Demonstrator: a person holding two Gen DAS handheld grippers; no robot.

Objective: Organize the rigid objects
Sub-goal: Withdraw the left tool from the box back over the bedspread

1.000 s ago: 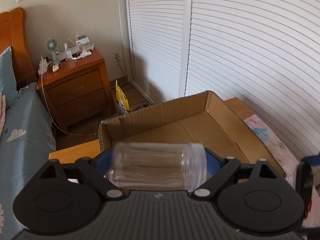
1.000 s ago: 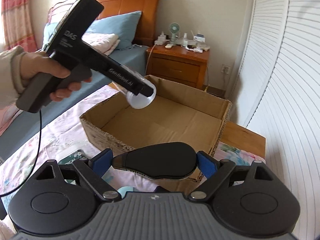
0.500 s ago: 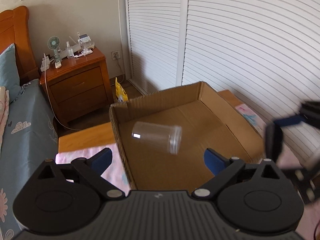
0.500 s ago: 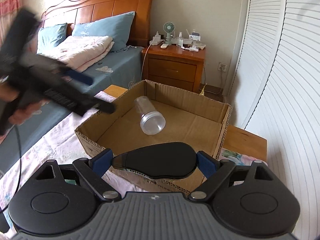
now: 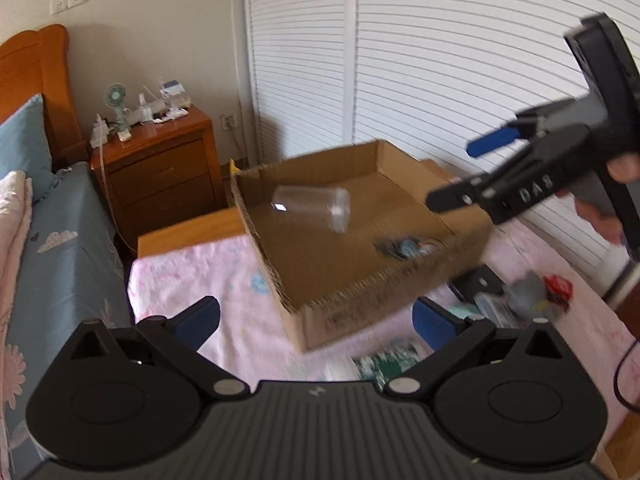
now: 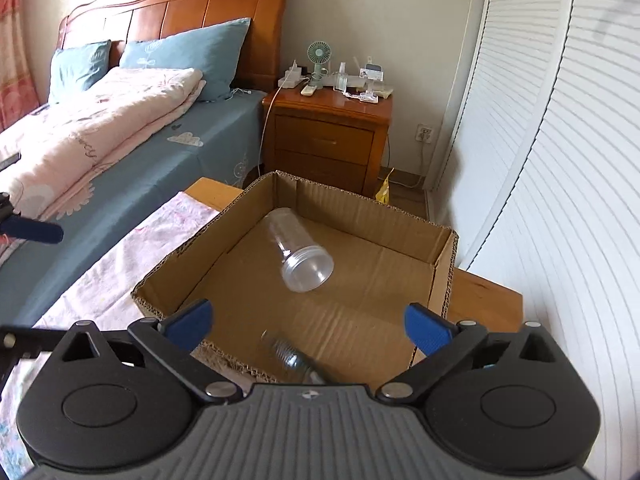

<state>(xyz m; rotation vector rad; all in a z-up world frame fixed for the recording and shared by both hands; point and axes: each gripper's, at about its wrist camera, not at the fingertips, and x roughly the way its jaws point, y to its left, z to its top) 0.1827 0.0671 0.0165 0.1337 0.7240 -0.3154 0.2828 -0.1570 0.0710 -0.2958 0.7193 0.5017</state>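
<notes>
Since a moment ago the clear jar (image 6: 298, 250) has left the left claw (image 5: 316, 316) and now lies on its side inside the cardboard box (image 6: 442, 276); a blurred dark object (image 6: 294, 358) sits by the box's near wall, no longer in the right claw (image 6: 308, 320). Both claws are opening, nothing between their blue pads. The jar's long axis runs from the box's far-left corner toward its middle, wide end inward. "DAS" reads on the right claw's body (image 5: 534, 194).
</notes>
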